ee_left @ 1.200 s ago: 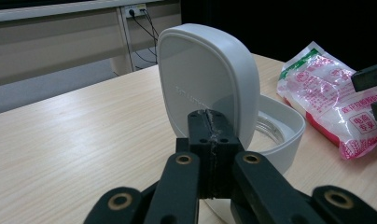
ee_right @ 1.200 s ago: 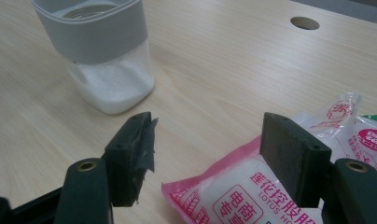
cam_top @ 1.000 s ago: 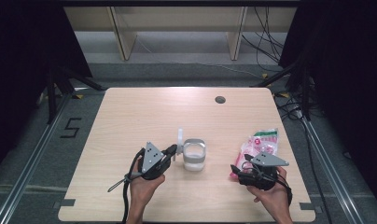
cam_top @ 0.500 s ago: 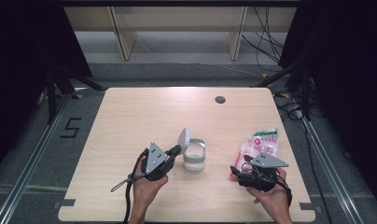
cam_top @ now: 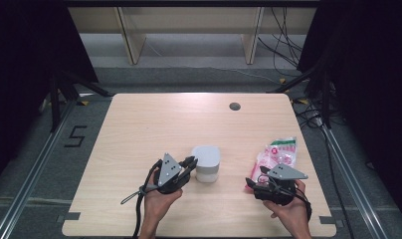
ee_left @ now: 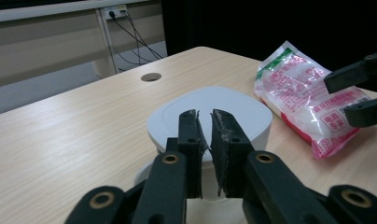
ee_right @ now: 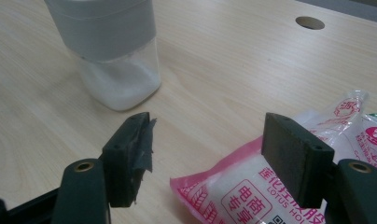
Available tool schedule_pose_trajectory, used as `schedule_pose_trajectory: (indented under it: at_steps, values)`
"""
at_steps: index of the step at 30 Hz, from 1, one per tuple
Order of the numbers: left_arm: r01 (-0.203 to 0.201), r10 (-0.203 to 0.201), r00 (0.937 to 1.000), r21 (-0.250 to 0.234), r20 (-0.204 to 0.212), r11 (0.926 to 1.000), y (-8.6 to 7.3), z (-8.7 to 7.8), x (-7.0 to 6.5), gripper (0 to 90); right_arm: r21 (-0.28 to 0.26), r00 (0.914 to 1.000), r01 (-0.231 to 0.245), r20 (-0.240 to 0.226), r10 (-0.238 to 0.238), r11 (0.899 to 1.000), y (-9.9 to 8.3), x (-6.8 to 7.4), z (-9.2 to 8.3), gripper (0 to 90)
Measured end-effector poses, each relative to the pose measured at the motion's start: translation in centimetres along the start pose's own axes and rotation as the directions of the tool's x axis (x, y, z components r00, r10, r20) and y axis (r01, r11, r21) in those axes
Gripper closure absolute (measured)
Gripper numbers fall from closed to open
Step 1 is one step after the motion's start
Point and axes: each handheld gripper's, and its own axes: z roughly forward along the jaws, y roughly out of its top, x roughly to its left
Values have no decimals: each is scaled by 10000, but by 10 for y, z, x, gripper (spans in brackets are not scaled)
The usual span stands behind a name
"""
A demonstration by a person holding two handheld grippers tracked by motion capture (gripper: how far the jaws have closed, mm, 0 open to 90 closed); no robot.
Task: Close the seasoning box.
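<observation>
The white-lidded container [cam_top: 206, 163], its lid down and white powder in its clear lower part, stood near the middle of the surface [cam_top: 154, 119]. Just beside it, the left gripper [cam_top: 189, 163] had been parting its jaws to a narrow gap with nothing between them. Well apart to the right lay the pink-printed bag [cam_top: 277, 154]; the right gripper [cam_top: 252, 183] hovered at its near end, jaws wide, gripping nothing.

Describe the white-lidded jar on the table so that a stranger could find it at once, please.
On the light wooden table, look near the front edge, between the person's two hands. The jar stands upright there, clear below with white powder inside, closed by a rounded square white lid. Its only neighbour, the bag to its right, lies flat with pink and green print.
</observation>
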Motion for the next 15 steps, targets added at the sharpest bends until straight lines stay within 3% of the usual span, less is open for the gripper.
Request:
schedule_pose_trajectory:
  at_steps: [4,15]
  values:
    - [57,-57,9999,6,118,10000,-2,-2,-1,706,-34,9997,260,-47,-260,9997,-1,-1,1,342]
    - [10,-9,9995,-50,311,10000,-10,-17,-9,512,-22,9999,120,-86,-120,9999,-1,0,0,342]
